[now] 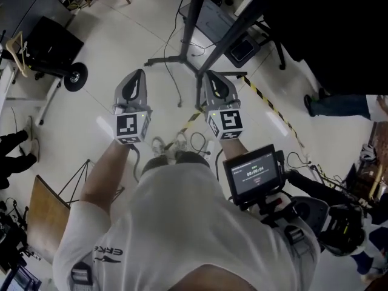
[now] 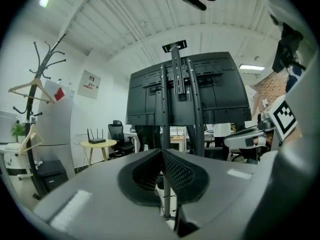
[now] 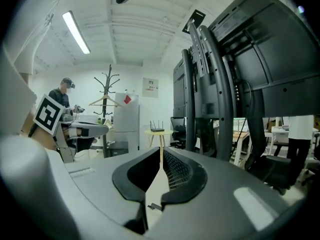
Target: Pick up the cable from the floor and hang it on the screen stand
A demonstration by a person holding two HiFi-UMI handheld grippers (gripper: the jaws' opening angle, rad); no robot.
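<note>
The black screen stand (image 1: 193, 23) rises just ahead of me, its base legs (image 1: 170, 60) spread on the pale floor. A thin grey cable (image 1: 177, 87) trails on the floor from that base towards me, and more loose cable (image 1: 182, 142) lies coiled near my feet. My left gripper (image 1: 138, 73) and right gripper (image 1: 210, 75) are held side by side, pointing at the stand, both shut with nothing in them. In the left gripper view the jaws (image 2: 161, 150) meet in front of the stand's posts (image 2: 177, 94). In the right gripper view the gripper (image 3: 161, 150) is empty, with the stand (image 3: 210, 84) close on the right.
Yellow-black tape (image 1: 267, 103) crosses the floor to the right. A black wheeled case (image 1: 51, 46) sits at the left and a wooden board (image 1: 47, 214) at the lower left. A person's legs (image 1: 339, 105) stand at the right. A coat rack (image 2: 37, 84) and a round table (image 2: 98, 143) are further off.
</note>
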